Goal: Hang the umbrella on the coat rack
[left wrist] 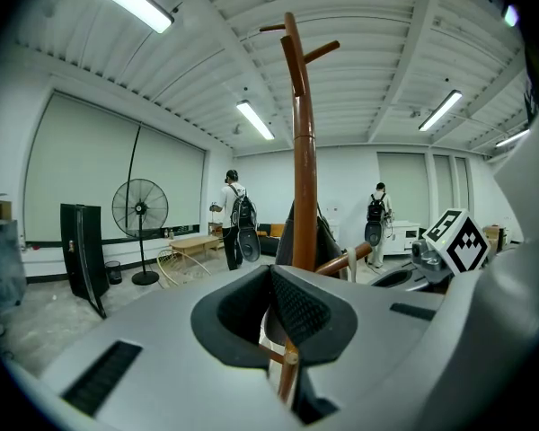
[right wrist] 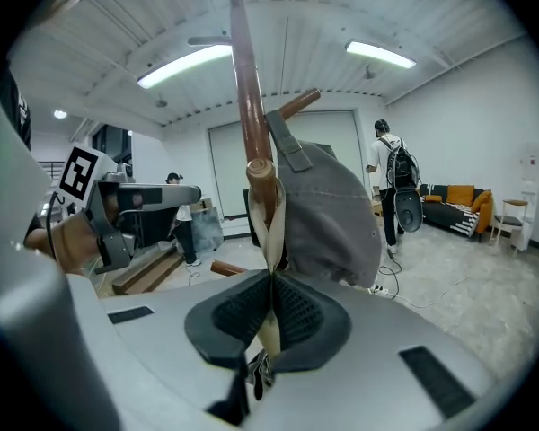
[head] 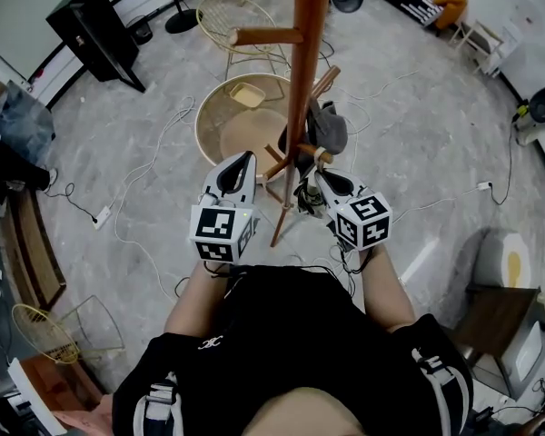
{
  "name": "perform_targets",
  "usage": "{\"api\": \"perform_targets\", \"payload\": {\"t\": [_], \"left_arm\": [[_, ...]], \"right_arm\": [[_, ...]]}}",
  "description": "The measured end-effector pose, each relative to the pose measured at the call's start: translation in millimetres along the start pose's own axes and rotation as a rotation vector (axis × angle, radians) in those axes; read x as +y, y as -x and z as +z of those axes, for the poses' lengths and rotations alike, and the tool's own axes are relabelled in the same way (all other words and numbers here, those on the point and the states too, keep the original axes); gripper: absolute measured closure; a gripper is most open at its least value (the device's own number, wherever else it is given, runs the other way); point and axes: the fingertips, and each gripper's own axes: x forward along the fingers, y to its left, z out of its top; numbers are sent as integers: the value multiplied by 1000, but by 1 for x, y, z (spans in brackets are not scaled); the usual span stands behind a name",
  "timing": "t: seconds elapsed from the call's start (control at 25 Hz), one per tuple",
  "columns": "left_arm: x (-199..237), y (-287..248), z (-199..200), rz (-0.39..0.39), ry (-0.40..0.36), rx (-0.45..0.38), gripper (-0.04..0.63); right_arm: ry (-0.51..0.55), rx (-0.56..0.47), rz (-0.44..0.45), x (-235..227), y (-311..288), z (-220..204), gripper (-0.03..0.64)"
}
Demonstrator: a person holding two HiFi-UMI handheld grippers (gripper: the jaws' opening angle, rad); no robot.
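The right tool (right wrist: pixel 271 293) is clenched on a pale beige strap (right wrist: pixel 268 227), pinched flat between its black ribbed pads. The strap runs straight up from the jaws to the tip of a wooden peg (right wrist: pixel 260 176), where its loop appears to sit over the end. Just beside it hangs the folded grey umbrella (right wrist: pixel 328 214), lying against the coat rack (right wrist: pixel 245 88) on the side away from the left tool (left wrist: pixel 272 285). Holding the strap taut like this looks meant to steer the loop along the peg so the umbrella's weight comes to rest there. The left tool, jaws pressed together on nothing, sits level on the other side of the coat rack, apparently just kept out of the way. Room is tight: both tools flank the coat rack closely, with its slanted lower braces (head: pixel 280 166) between them and a higher peg (head: pixel 268 36) jutting out above. Beyond, the floor (head: pixel 418 125) is open to the right, while a round wicker seat (head: pixel 254 134) and loose cables (head: pixel 154 143) lie behind the coat rack.
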Motion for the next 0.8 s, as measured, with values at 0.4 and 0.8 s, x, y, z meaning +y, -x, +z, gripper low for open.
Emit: {"api": "perform_targets", "payload": {"t": [0.4, 0.8], "left_arm": [[17, 6, -6, -4, 12, 14, 577], [20, 1, 6, -120, -5, 17, 577]], "right_arm": [[85, -5, -177, -7, -23, -5, 592], [71, -154, -272, 9, 1, 23, 566]]}}
